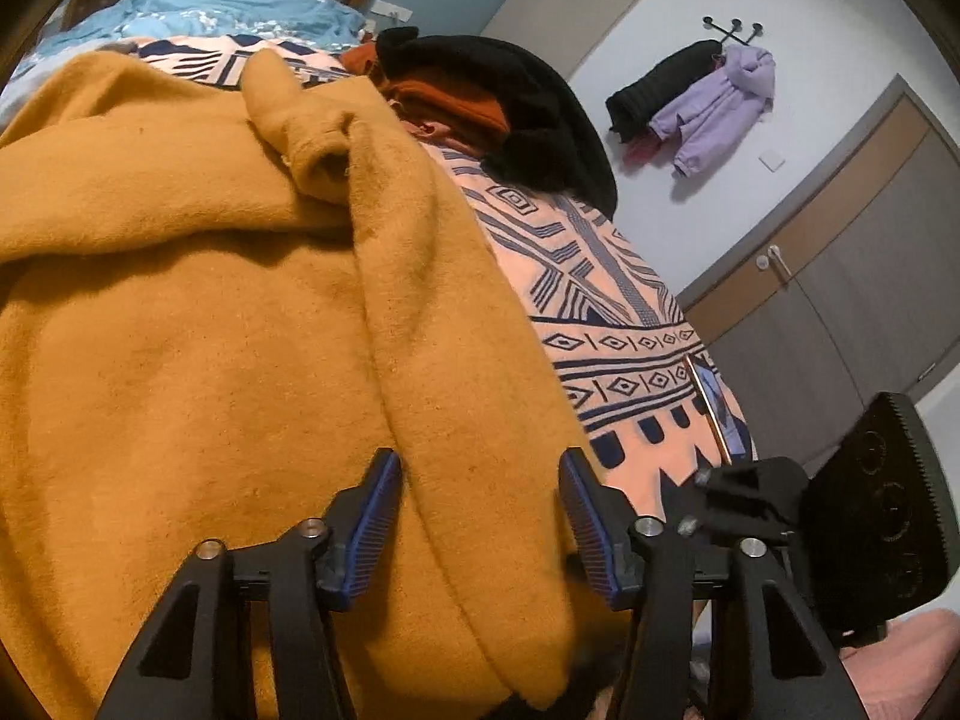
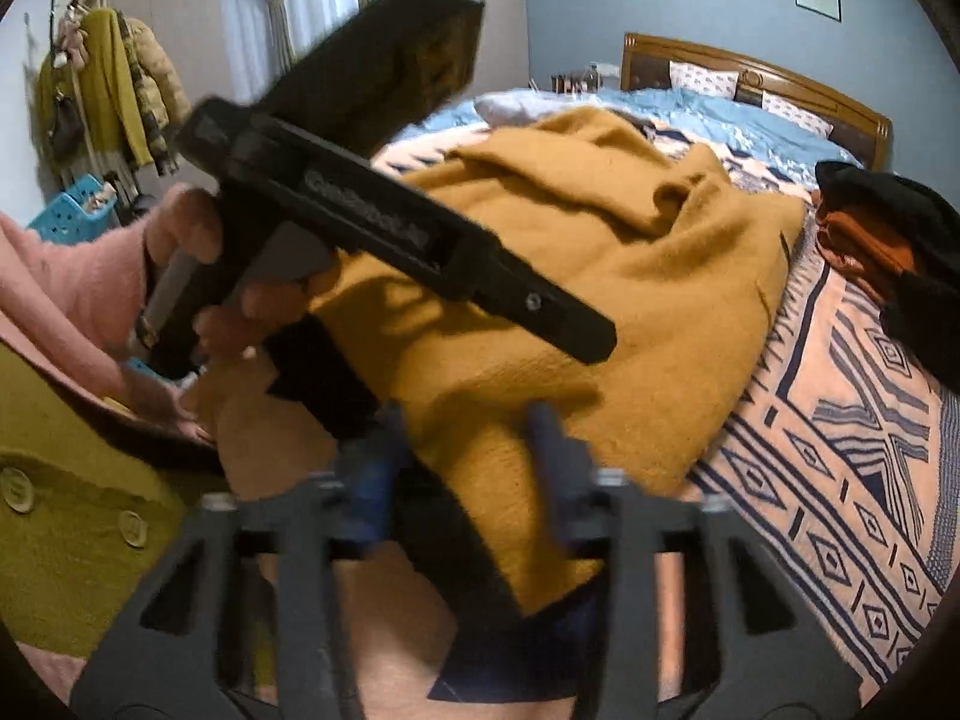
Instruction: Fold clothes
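A mustard-yellow woolly garment lies rumpled on the patterned bed cover, one long fold running toward me. My left gripper is open, its blue pads on either side of that fold's near end, above the cloth. In the right wrist view the same garment covers the bed's near corner. My right gripper is open and blurred, over the garment's near hem. The left gripper's black body, held in a hand, crosses in front of it.
A pile of black and rust-orange clothes sits on the bed's right side, also in the right wrist view. A blue duvet and pillows lie at the headboard. Jackets hang on wall hooks by a cupboard. A blue basket stands left.
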Demonstrator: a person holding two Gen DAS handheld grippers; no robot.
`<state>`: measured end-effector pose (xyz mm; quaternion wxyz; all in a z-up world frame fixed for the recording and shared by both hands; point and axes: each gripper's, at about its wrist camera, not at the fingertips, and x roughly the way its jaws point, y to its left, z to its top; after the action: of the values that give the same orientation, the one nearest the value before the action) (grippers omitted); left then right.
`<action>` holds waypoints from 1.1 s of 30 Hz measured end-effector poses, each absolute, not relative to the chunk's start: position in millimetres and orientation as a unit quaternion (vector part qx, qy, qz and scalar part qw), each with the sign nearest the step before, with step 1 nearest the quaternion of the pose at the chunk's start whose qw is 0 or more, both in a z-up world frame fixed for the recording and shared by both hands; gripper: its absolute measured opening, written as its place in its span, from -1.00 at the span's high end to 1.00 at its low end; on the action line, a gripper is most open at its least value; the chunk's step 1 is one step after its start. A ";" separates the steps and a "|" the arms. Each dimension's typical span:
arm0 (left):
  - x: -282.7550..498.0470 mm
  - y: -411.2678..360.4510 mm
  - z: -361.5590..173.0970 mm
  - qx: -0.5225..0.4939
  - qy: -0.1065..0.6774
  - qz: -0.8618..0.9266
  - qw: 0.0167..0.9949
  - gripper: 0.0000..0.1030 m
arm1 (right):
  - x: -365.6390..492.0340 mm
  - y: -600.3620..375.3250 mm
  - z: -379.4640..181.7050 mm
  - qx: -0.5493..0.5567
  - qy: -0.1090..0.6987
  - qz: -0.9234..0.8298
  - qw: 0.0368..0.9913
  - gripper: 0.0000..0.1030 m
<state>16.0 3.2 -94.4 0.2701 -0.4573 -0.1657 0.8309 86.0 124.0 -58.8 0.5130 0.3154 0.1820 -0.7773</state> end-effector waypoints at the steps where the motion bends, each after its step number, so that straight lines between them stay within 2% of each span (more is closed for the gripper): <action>1: 16.5 2.6 -94.7 -0.459 -0.166 0.830 0.269 0.29 | 85.7 124.3 -61.3 0.320 0.187 -0.775 0.511 0.62; 2: 17.5 1.3 -94.7 -0.460 -0.166 0.830 0.268 0.41 | 86.6 126.2 -61.3 0.322 0.189 -0.773 0.513 0.67; 3: 19.0 0.1 -94.1 -0.459 -0.168 0.830 0.269 0.45 | 88.1 128.7 -60.1 0.322 0.189 -0.771 0.516 0.73; 8: 31.2 -1.6 -90.0 -0.452 -0.164 0.831 0.279 0.45 | 90.0 142.1 -54.1 0.329 0.193 -0.763 0.521 0.76; 10: 34.6 -0.7 -90.9 -0.452 -0.157 0.834 0.276 0.37 | 84.7 142.9 -58.1 0.346 0.195 -0.761 0.513 0.74; 11: 36.1 -0.7 -92.0 -0.452 -0.157 0.834 0.276 0.34 | 82.0 143.3 -60.1 0.355 0.196 -0.760 0.508 0.63; 13: 38.9 -0.6 -94.2 -0.453 -0.157 0.834 0.274 0.31 | 77.1 145.6 -58.9 0.363 0.190 -0.759 0.506 0.54; 15: 43.1 -2.5 -94.2 -0.448 -0.158 0.836 0.275 0.26 | 73.0 151.1 -47.3 0.354 0.169 -0.761 0.516 0.14; 16: 45.2 -4.2 -93.5 -0.445 -0.159 0.838 0.274 0.22 | 71.0 153.9 -41.4 0.350 0.159 -0.762 0.521 0.09; 18: 49.0 -7.4 -92.2 -0.439 -0.160 0.842 0.271 -0.01 | 62.4 156.1 -26.0 0.334 0.141 -0.767 0.529 0.09; 19: 50.8 -9.0 -91.6 -0.436 -0.160 0.844 0.268 -0.04 | 57.7 156.8 -17.8 0.326 0.132 -0.770 0.532 0.09; 23: 55.6 -13.4 -90.7 -0.433 -0.161 0.847 0.262 -0.06 | 21.1 140.7 -4.1 0.329 0.114 -0.788 0.508 0.08; 29: 60.2 -11.3 -91.9 -0.437 -0.141 0.853 0.247 -0.06 | -27.7 99.1 -25.5 0.379 0.121 -0.784 0.477 0.08; 33: 67.9 -16.5 -90.7 -0.434 -0.130 0.859 0.239 -0.07 | -38.2 80.4 -53.1 0.413 0.170 -0.769 0.457 0.08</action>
<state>67.9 -16.5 -90.7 0.2387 -0.4340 -0.1305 0.8589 -38.2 80.4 -53.1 0.4569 0.4128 0.1705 -0.7693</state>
